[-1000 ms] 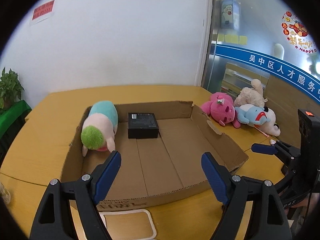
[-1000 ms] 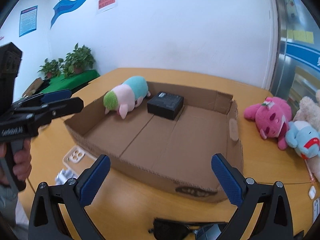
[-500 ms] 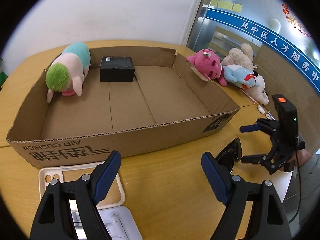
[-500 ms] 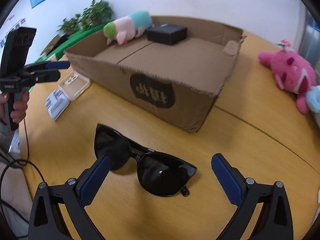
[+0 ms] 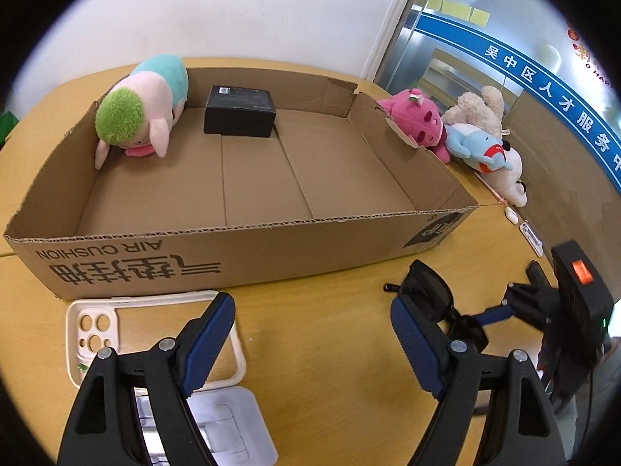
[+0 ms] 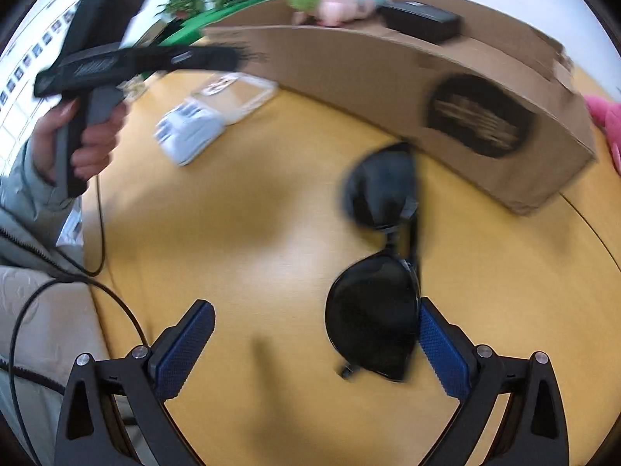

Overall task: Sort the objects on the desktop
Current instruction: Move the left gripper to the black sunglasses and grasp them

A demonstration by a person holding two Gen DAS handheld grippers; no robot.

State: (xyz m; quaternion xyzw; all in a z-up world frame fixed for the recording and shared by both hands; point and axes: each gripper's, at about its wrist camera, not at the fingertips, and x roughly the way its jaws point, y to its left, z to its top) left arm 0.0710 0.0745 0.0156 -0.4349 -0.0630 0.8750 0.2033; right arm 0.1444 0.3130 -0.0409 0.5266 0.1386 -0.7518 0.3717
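Observation:
Black sunglasses (image 6: 372, 272) lie on the yellow table in front of the cardboard box (image 6: 349, 66). My right gripper (image 6: 314, 310) hangs open over them; the near lens sits between the fingers, close against the right pad. In the left wrist view the sunglasses (image 5: 427, 291) show at the right with the right gripper (image 5: 508, 295) over them. My left gripper (image 5: 310, 334) is open above a cream phone case (image 5: 89, 330) and a white plastic packet (image 5: 233, 427), holding nothing. The box (image 5: 233, 233) holds a pink-and-teal plush pig (image 5: 143, 105) and a small black box (image 5: 240, 110).
A pink plush (image 5: 415, 116), a blue plush (image 5: 477, 147) and a beige plush (image 5: 481, 108) lie to the right of the box. Small white items (image 5: 524, 229) sit at the table's right edge. A hand (image 6: 89, 139) holds the left gripper (image 6: 233, 54); cables trail at the left.
Both grippers tipped down from the box interior toward the table. The right one sank and rolled over the sunglasses, now lying lengthwise between its fingers. The left one sank to the phone case.

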